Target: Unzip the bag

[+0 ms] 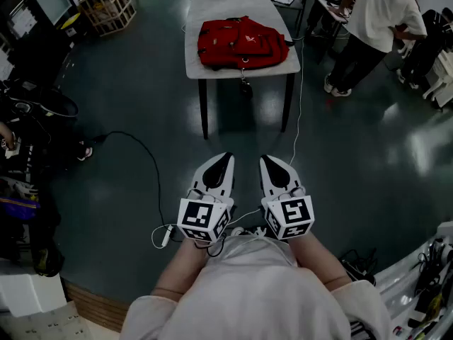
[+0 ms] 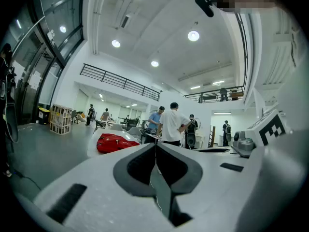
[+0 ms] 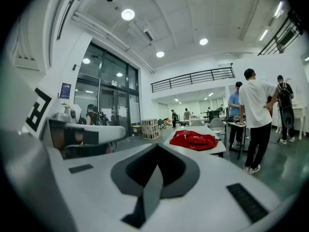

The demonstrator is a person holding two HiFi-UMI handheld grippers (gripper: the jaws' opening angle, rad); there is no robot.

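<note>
Bag [image 1: 242, 43] — red, lying flat — rests on white table [image 1: 226, 2], contents unseen.

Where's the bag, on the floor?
No, the bag lies flat on top of the table.
</note>
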